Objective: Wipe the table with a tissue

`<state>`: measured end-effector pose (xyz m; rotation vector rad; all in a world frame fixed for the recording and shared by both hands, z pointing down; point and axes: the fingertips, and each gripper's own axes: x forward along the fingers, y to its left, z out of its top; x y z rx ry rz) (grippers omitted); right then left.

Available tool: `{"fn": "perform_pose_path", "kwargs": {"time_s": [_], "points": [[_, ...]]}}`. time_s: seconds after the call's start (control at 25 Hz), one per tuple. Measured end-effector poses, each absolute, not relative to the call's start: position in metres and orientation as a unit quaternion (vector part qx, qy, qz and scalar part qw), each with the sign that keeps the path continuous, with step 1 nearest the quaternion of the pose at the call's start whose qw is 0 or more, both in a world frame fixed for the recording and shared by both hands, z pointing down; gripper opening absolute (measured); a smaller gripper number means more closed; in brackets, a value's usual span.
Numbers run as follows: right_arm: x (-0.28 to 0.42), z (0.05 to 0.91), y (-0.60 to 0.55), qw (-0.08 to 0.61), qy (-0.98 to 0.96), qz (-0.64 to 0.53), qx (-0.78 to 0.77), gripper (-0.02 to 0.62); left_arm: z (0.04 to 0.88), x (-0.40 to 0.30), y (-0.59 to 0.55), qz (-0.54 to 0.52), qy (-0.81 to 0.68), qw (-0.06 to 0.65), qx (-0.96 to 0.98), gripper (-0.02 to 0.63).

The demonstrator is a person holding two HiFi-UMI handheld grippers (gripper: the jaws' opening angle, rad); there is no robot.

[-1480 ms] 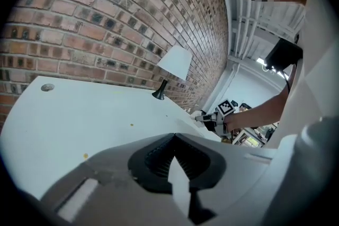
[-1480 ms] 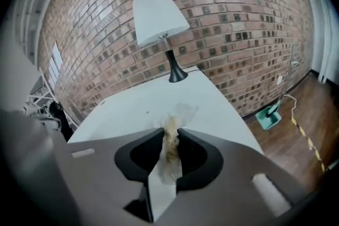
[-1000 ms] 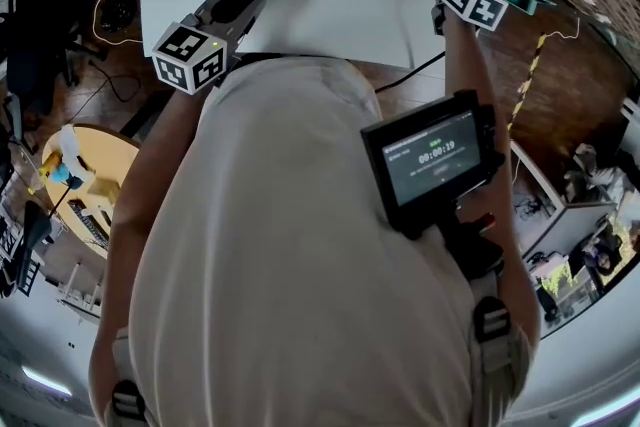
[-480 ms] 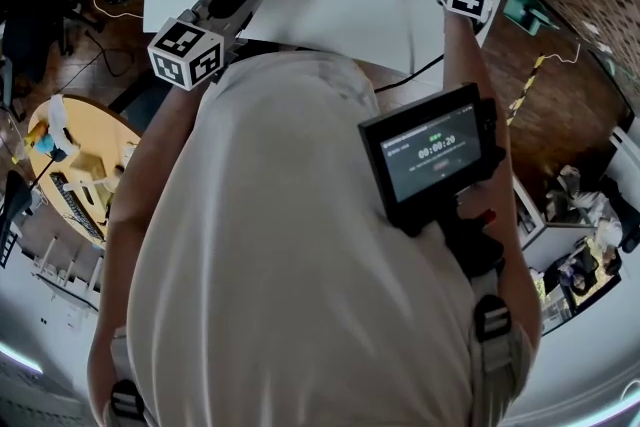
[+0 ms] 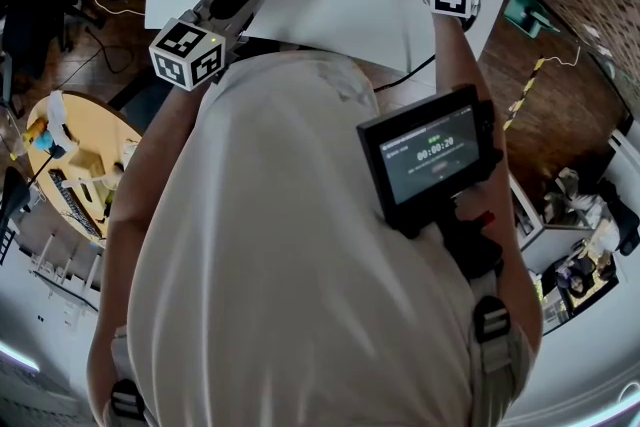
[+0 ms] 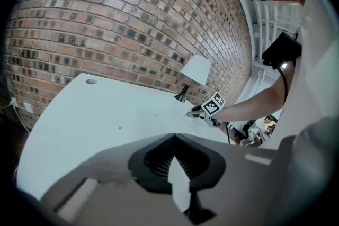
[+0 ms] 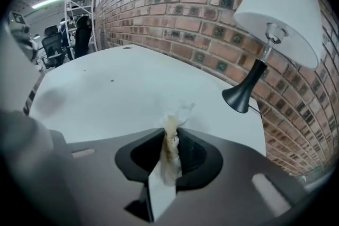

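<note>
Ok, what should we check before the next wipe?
1. Grip on the tissue by the right hand-held gripper: ok, pinched.
2. Clean tissue: not ok, stained yellow-brown.
3. Its tip touching the table: cannot tell.
4. Spotless table: not ok, a small speck lies farther off.
5. Room beside the lamp: ok, it stands apart on the right.
6. Empty left hand-held gripper: ok, jaws together.

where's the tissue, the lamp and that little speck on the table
tissue [image 7: 170, 152]: right gripper view, its stained crumpled middle
lamp [image 7: 279, 5]: right gripper view, middle of the white shade
speck [image 7: 112, 80]: right gripper view, the brown dot itself
</note>
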<state>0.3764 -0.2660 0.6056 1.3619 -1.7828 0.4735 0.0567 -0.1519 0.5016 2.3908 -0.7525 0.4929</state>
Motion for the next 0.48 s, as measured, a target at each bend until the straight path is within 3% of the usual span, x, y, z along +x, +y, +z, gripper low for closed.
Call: {"fn": "perform_pose_path", "kwargs": {"time_s": [0.48], "points": [[0.290,0.606,-0.241,0.374,-0.796,0.188,0.437,0.071,0.502,0.054,-0.156,0.181,-0.281,0.285,0.898,0.005]]}}
